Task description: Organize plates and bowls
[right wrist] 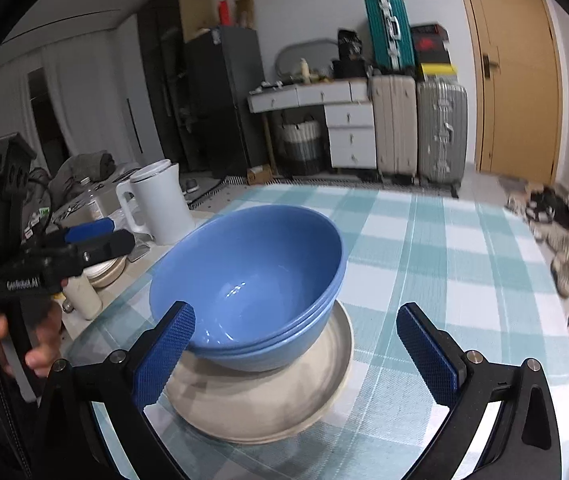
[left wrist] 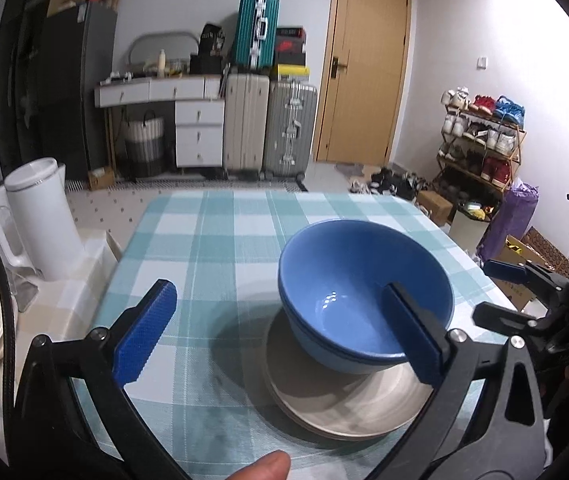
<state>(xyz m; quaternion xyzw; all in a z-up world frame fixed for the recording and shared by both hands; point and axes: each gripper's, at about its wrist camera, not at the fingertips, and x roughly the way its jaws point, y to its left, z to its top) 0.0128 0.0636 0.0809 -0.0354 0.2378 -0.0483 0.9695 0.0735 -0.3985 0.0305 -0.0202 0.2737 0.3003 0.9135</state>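
Note:
A stack of blue bowls point(left wrist: 358, 284) point(right wrist: 252, 268) sits on stacked beige plates point(left wrist: 348, 404) point(right wrist: 268, 400) on the checked tablecloth. My left gripper point(left wrist: 280, 332) is open and empty; its right finger point(left wrist: 414, 336) overlaps the bowls' near right rim, its left finger is over bare cloth. My right gripper point(right wrist: 296, 354) is open and empty, its left finger point(right wrist: 164, 354) in front of the bowls' near left side. Each gripper shows in the other's view, the right one point(left wrist: 504, 284) and the left one point(right wrist: 96, 240).
The table point(left wrist: 212, 240) point(right wrist: 444, 248) has a green and white checked cloth. A white kettle point(left wrist: 42, 216) point(right wrist: 160, 200) stands on a side counter at the left with beige dishes point(right wrist: 104, 270). Suitcases, drawers and a shoe rack point(left wrist: 480, 140) stand beyond the table.

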